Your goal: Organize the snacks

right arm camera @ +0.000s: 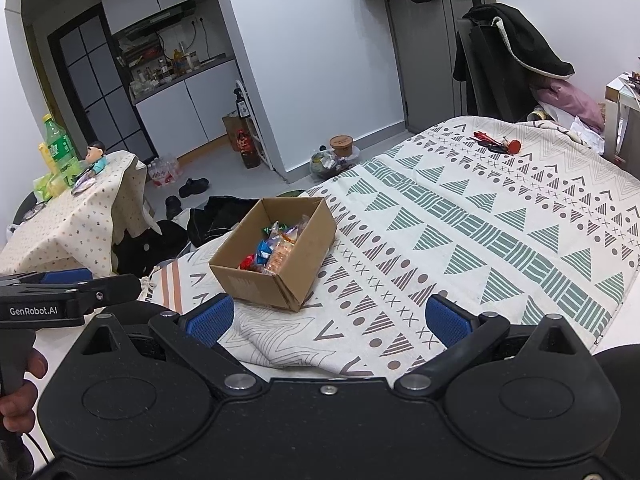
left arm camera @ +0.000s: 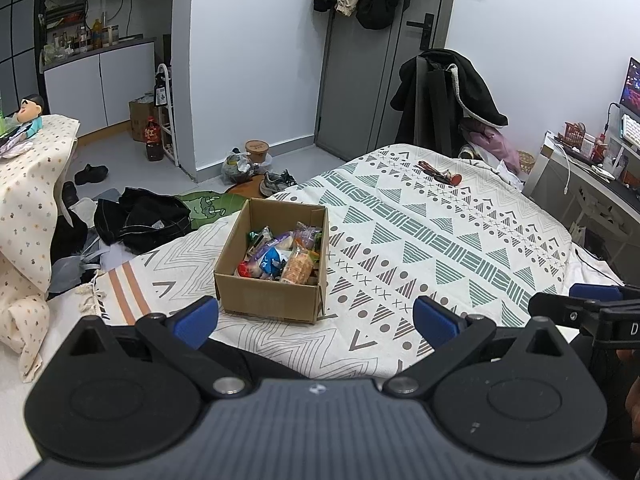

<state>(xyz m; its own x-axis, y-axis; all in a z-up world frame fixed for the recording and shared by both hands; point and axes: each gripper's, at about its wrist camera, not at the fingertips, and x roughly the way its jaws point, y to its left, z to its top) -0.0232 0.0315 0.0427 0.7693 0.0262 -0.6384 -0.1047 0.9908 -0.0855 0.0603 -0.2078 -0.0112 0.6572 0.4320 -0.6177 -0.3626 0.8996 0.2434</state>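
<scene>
Small bedroom, grey floor, white walls. Bed (left arm camera: 440, 240) with a white cover patterned in teal triangles fills most of both views. Open cardboard box (left arm camera: 272, 264) sits on the bed near its left edge, flaps up, upright. Inside it a heap of snacks (left arm camera: 280, 254): orange-wrapped pack leaning at the front right, blue-white packet in the middle, red piece at the front left, green wrapper at the back. No snacks seen loose on the bed beside the box.

Left gripper (left arm camera: 316, 322) hangs above the near end of the bed, blue fingers (left arm camera: 198, 320) spread wide, nothing between them, box just ahead. Right gripper (right arm camera: 326, 320) likewise, fingers (right arm camera: 448, 320) wide apart and empty, box ahead and slightly left. Each gripper shows at the edge of the other's view.

Red-and-black small items (left arm camera: 438, 174) lie on the far part of the bed, well apart from the box. Black clothes (left arm camera: 140, 216) piled on the floor left of the bed. Table (right arm camera: 80, 220) with a dotted cloth at far left carries a doll (right arm camera: 96, 160) and a green bottle (right arm camera: 58, 148). Chair (left arm camera: 440, 100) draped with a dark coat stands beyond the bed by the door.
</scene>
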